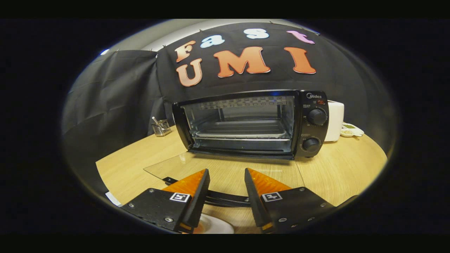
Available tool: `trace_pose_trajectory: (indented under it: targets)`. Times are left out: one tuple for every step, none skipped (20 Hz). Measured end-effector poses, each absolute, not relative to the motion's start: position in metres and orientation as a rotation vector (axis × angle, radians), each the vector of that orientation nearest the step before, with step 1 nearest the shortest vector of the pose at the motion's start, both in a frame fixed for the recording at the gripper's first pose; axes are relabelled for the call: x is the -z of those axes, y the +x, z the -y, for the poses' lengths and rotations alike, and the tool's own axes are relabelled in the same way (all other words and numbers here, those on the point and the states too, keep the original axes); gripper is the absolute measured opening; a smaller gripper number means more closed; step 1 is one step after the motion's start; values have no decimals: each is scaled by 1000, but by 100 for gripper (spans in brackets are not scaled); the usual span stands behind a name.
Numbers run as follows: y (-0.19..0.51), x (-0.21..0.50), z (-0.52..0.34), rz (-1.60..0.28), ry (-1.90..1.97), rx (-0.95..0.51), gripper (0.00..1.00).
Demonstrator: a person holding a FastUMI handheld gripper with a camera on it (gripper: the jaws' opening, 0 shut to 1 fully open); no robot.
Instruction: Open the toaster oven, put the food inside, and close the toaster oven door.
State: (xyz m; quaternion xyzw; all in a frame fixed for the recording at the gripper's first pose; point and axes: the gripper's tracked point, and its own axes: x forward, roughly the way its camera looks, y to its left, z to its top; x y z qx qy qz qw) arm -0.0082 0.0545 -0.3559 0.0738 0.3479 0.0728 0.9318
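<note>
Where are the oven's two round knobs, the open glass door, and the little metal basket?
upper knob [317,116], gripper view, on its round face.
lower knob [311,144], gripper view, on its round face.
glass door [225,168], gripper view, on the flat pane.
metal basket [162,128], gripper view, on its wire side.

The black toaster oven [246,123] with two round knobs stands ahead of me on the wooden table, its glass door [218,168] folded down flat, handle toward my fingers. A metal tray sits inside. A white plate [214,225] lies beneath my parted fingers [197,189].
</note>
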Motion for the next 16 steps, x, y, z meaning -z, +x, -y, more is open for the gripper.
trace_pose_trajectory:
  targets:
    - [-13, 363, -53, -746, 161, -145, 60]
    - [-14, 358, -51, -738, 185, -147, 60]
    - [-12, 354, -48, -723, 205, -137, 60]
    - [-13, 353, -44, -725, 213, -131, 59]
    - [-16, 353, -43, -726, 218, -131, 59]
    - [-16, 352, -42, -722, 222, -130, 59]
    - [-20, 352, -40, -726, 219, -129, 59]
    - [-23, 349, -38, -732, 215, -122, 58]
    - [-27, 346, -35, -734, 215, -118, 58]
    - [-31, 339, -37, -730, 219, -125, 58]
    - [-36, 331, -40, -719, 226, -139, 58]
    - [-42, 323, -44, -706, 231, -156, 59]
    - [-49, 314, -47, -691, 233, -175, 60]
    - [-54, 306, -52, -675, 232, -196, 61]
    - [-64, 300, -57, -667, 227, -219, 61]
    - [-72, 296, -63, -663, 222, -241, 63]
